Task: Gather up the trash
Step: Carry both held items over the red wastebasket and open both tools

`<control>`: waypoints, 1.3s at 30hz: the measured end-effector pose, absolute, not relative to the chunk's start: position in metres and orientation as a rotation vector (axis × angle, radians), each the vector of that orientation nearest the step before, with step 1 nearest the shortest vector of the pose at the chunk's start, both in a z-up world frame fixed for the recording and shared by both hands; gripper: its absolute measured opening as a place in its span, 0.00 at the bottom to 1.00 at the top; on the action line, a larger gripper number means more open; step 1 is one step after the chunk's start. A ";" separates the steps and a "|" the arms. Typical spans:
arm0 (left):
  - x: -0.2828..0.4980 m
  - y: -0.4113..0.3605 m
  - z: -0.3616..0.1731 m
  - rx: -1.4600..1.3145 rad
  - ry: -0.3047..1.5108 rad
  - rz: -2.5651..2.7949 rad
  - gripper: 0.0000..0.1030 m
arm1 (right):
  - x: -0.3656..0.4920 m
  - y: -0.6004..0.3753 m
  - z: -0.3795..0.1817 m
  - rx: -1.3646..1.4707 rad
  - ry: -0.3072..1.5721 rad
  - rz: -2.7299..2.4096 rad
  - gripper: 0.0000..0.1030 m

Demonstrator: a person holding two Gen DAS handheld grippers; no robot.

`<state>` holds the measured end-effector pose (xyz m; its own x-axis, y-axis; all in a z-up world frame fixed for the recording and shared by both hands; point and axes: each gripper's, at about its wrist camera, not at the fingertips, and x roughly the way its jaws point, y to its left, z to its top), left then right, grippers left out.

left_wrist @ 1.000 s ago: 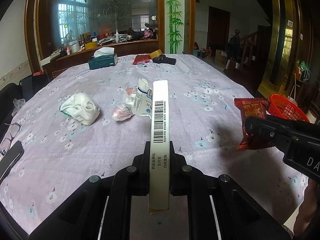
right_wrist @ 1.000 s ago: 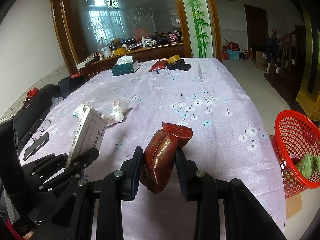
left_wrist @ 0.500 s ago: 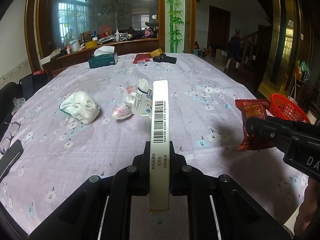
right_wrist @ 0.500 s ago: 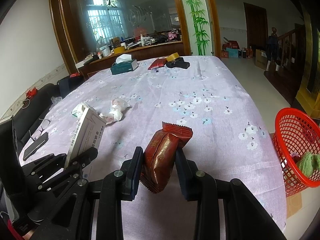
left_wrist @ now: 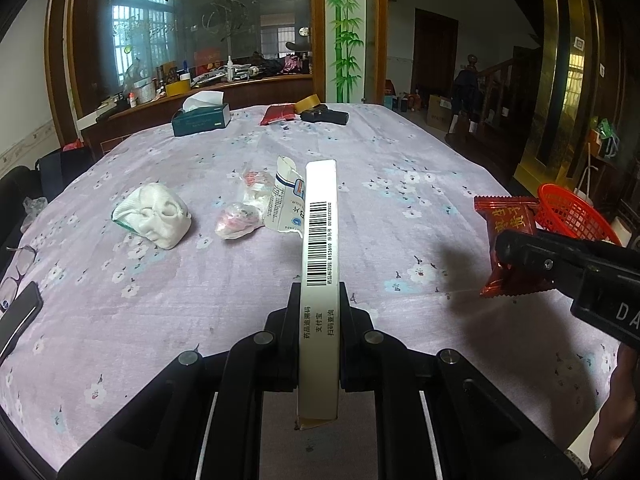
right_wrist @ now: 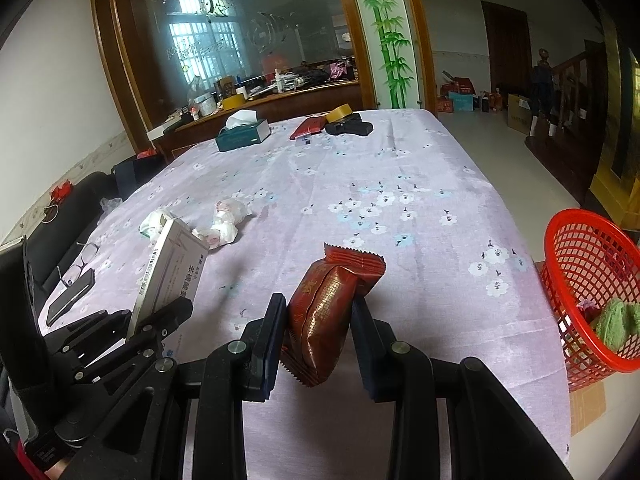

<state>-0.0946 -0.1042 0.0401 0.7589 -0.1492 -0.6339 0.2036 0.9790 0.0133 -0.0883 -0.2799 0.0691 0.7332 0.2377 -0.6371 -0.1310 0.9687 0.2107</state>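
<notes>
While both grippers hung above the table (left_wrist: 400, 168), which was spread with a lilac cloth printed with small flowers, each one held a piece of trash. Off the table's edge to the right of the right gripper (right_wrist: 318, 320) stood a red mesh basket (right_wrist: 576, 240) with something green lying inside. Ahead of the left gripper (left_wrist: 319, 312) and a little to its left lay a crumpled white mask (left_wrist: 154, 220), and just beside that a wadded clear wrapper (left_wrist: 236, 224) and a torn white sachet (left_wrist: 284, 200) with blue print, all resting on the cloth well clear of both grippers. A green tissue box (left_wrist: 200, 120) sat far ahead near the table's far edge.

The left gripper pinched a slim white carton (left_wrist: 320, 264) on edge between its fingers, barcode strip facing the camera, its far end pointing forward over the cloth. The right gripper clamped a dark red foil snack packet (right_wrist: 328, 304) with serrated ends, held tilted off the table, the upper end leaning to the right.
</notes>
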 end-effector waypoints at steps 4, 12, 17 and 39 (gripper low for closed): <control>-0.091 -0.113 0.041 0.093 0.687 -0.201 0.12 | -0.089 -0.288 0.069 0.168 0.719 0.192 0.34; -0.085 -0.138 0.050 0.113 0.693 -0.255 0.12 | -0.090 -0.315 0.071 0.211 0.708 0.151 0.34; -0.083 -0.171 0.068 0.126 0.687 -0.355 0.12 | -0.093 -0.356 0.081 0.265 0.667 0.081 0.34; -0.042 -0.403 0.073 0.087 0.853 -0.806 0.12 | -0.101 -0.563 0.090 0.444 0.627 -0.274 0.36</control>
